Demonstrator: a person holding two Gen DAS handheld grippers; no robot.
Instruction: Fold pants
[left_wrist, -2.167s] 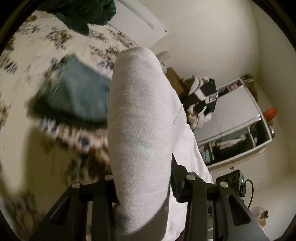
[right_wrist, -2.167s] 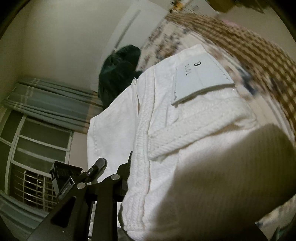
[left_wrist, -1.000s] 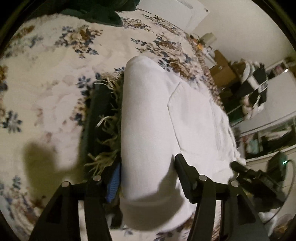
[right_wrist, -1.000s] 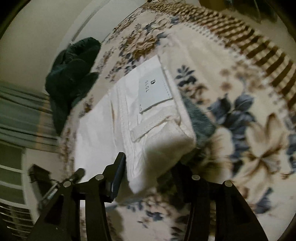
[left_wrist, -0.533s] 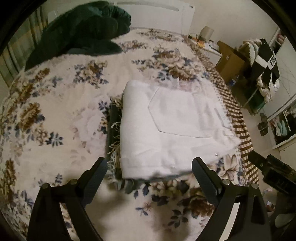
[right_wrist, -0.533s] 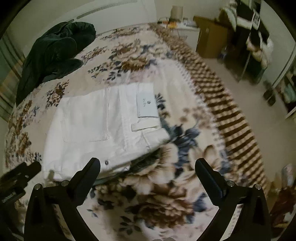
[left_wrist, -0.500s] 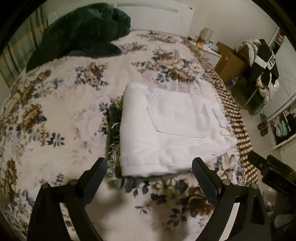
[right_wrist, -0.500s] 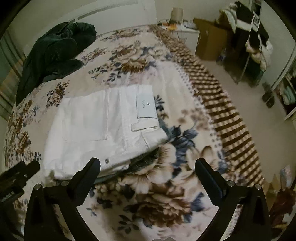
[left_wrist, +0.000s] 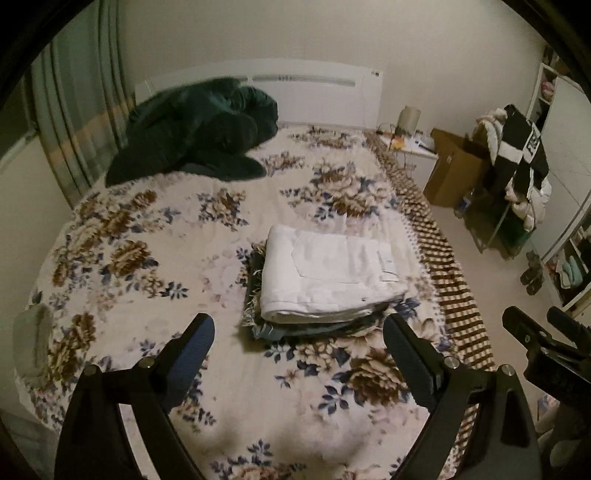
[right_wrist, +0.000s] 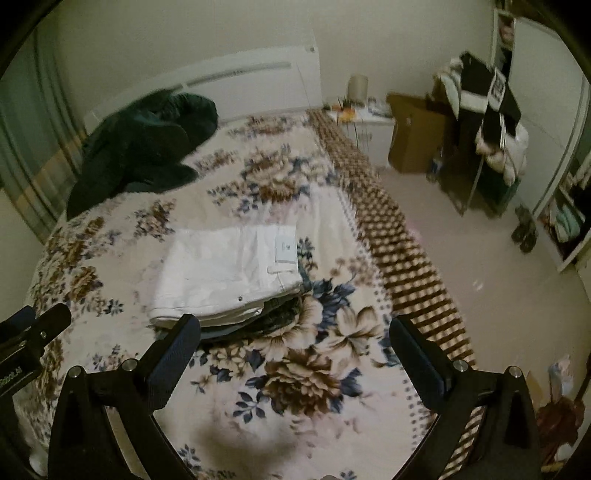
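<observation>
Left gripper (left_wrist: 299, 339): spread wide, holding nothing, raised above the near part of the bed (left_wrist: 155, 266). Dark green bundle (left_wrist: 195, 129): heaped at far left of bed, against the white headboard (left_wrist: 314, 92). White pants (left_wrist: 325, 275): folded into a compact rectangle, back pocket facing up, resting mid-bed toward the right edge on top of darker folded garments (left_wrist: 280, 330) with frayed hems. Pants well apart from both grippers. Right gripper (right_wrist: 295, 343): spread wide, holding nothing, above the floral bedspread (right_wrist: 295, 376) just this side of the stack. Waistband label (right_wrist: 286, 249): visible at right end of pants in right wrist view. Cardboard box (left_wrist: 454, 166): on floor to right of bed. Clothes rack (left_wrist: 517, 155): further right, draped with black and white garments.
</observation>
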